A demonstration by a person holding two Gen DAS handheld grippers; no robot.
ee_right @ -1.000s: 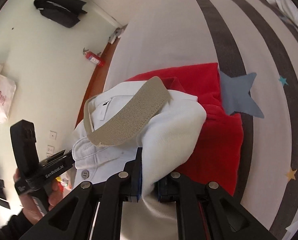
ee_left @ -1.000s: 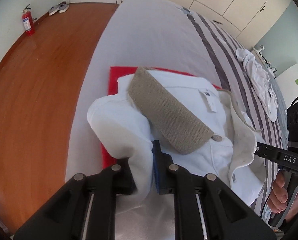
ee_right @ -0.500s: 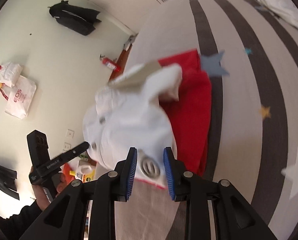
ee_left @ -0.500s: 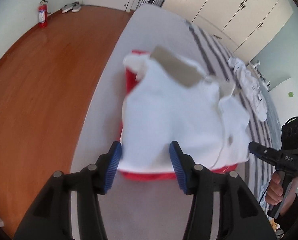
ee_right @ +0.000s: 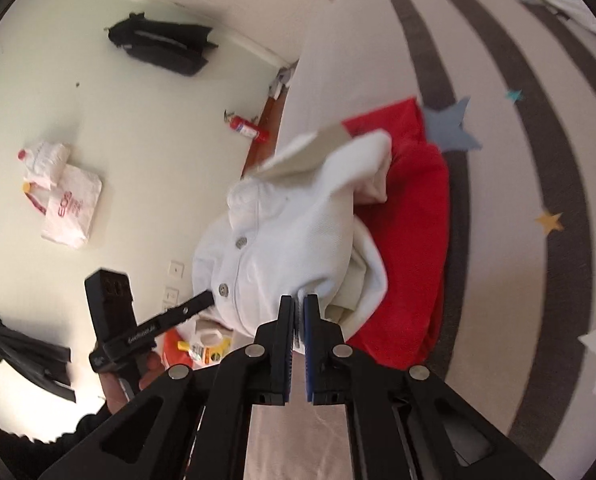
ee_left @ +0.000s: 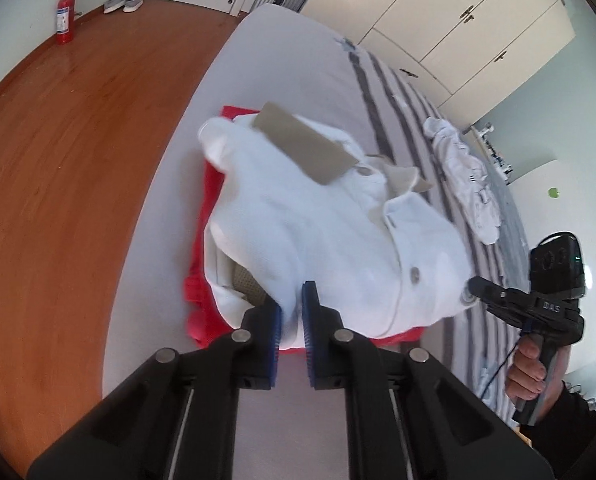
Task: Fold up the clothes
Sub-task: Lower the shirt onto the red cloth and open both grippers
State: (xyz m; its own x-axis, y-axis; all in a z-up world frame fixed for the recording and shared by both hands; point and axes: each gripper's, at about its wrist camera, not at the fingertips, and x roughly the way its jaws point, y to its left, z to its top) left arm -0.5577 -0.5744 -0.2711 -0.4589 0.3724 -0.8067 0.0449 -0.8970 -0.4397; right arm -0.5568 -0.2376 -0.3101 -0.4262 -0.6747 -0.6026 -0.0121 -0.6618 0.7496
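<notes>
White knit cotton with a tan collar, the polo shirt [ee_left: 338,232] lies bunched on top of a red garment [ee_left: 206,208] near the bed's edge, roughly folded but lumpy, with its buttoned placket facing up. Both tools have hold of its near hem: the left gripper [ee_left: 292,316] has its blue pads clenched on a pinch of white fabric, and the right gripper [ee_right: 299,312] is clamped almost fully closed on another pinch further along the same edge. Gripping at 2 points probably lets the person lift or drag the bundle without it falling open, either to square it on the red piece or to carry it off. The red garment seems already folded flat, serving as the base of a stack. Around it spreads the grey striped bedspread [ee_left: 306,72], with another crumpled white garment [ee_left: 466,176] well apart, likely waiting its turn. Beyond the bed lie the wooden floor [ee_left: 70,152] and a fire extinguisher [ee_left: 65,20].
</notes>
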